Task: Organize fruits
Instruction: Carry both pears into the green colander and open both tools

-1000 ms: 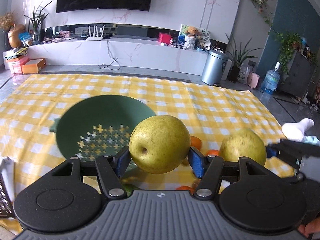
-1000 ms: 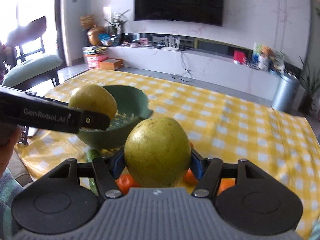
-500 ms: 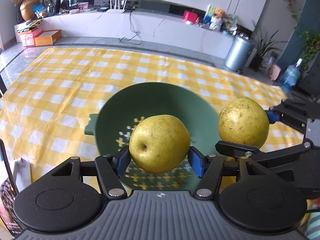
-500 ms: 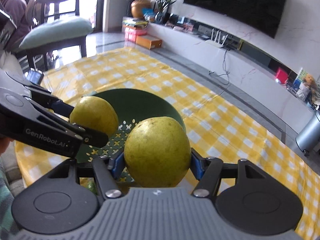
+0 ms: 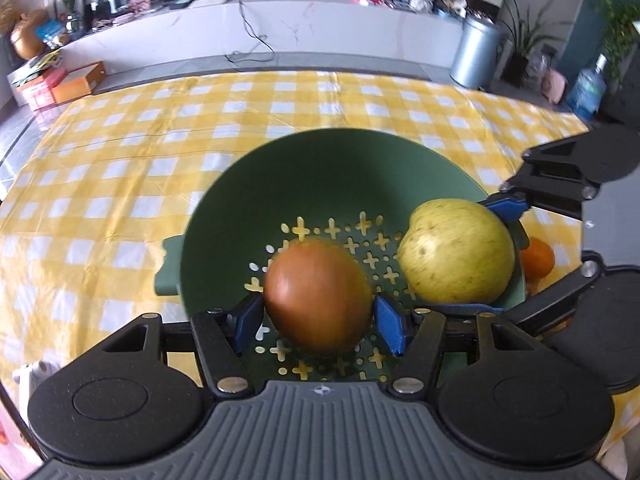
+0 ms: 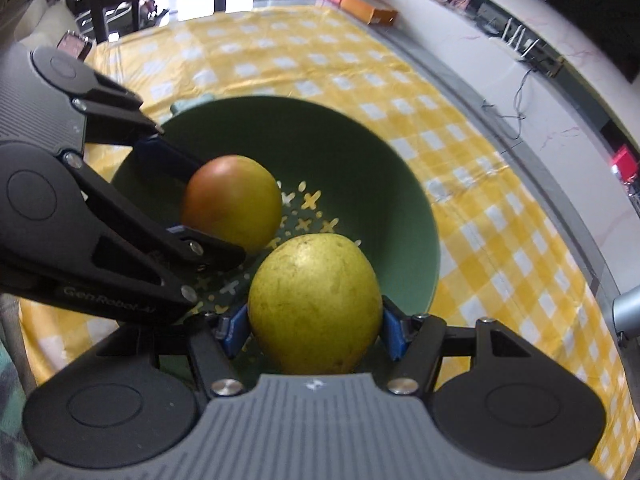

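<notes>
- Now the left gripper (image 5: 318,320), jaws closing, carries a blurred russet pear (image 5: 318,296) over the green colander (image 5: 320,152).
- Just right, the right gripper (image 6: 314,330) clamps a yellow pear (image 6: 314,304) inside the near rim.

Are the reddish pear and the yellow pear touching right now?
Apart. The left wrist view shows green colander floor between the reddish pear and the yellow pear.

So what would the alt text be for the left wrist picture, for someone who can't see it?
A pear, blurred and reddish brown on the side facing the camera, sits between the closing jaws of the left gripper over a green strainer bowl. Beside it the right gripper holds a second, yellow pear over the same bowl, on a yellow checked cloth.
</notes>
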`<state>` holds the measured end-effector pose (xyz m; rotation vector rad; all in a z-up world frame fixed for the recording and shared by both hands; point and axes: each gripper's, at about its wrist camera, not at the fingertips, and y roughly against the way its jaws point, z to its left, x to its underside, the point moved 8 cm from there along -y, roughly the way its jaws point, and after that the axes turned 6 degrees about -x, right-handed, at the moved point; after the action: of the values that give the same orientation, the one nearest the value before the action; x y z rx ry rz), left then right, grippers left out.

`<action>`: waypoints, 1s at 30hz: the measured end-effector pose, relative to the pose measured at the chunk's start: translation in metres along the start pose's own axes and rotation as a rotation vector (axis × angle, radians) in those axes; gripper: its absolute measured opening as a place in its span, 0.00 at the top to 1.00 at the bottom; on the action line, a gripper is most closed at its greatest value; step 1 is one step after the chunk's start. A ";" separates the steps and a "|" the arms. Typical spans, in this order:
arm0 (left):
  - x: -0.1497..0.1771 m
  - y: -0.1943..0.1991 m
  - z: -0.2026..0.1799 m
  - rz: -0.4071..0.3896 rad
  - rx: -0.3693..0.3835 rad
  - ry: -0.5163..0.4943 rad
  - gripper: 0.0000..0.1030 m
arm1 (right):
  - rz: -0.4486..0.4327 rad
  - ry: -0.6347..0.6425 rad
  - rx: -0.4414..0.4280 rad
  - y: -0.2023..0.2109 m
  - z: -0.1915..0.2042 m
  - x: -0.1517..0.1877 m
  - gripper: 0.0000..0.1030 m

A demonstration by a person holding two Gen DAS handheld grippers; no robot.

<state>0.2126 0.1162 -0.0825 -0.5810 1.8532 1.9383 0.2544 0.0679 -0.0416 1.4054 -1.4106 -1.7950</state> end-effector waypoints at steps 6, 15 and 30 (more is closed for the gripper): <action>-0.004 -0.001 -0.005 0.017 -0.001 -0.072 0.35 | 0.059 -0.014 -0.041 -0.010 -0.003 0.000 0.40; -0.004 -0.001 0.000 0.031 0.010 -0.039 0.35 | 0.104 0.005 -0.039 -0.020 0.001 -0.003 0.40; -0.004 0.005 0.007 0.020 -0.054 0.013 0.28 | 0.094 0.008 0.031 -0.015 0.002 -0.007 0.26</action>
<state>0.2131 0.1234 -0.0762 -0.5953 1.8260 2.0080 0.2591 0.0804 -0.0522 1.3369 -1.4811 -1.7136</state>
